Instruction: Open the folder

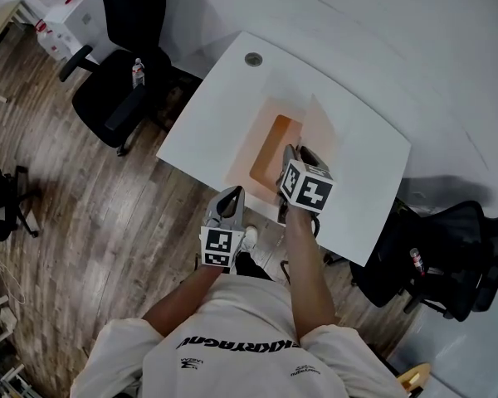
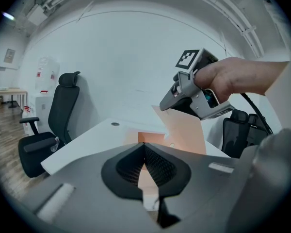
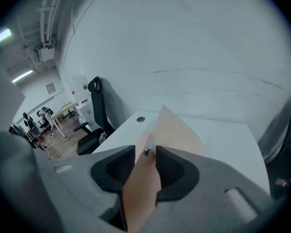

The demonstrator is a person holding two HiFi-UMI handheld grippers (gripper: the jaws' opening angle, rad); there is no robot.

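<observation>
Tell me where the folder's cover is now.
In the head view the cover stands lifted at the white table's middle, pinched in the right gripper.

My right gripper point(image 3: 145, 152) has both pads pressed on the peach cover of the folder point(image 3: 179, 130). The cover stands tilted up off the white table point(image 3: 228, 140) and fans out toward one o'clock. A small dark tag, perhaps a label, sits at the jaw tips. A round grommet point(image 3: 140, 119) lies at twelve o'clock, a black office chair point(image 3: 98, 106) at ten.
</observation>
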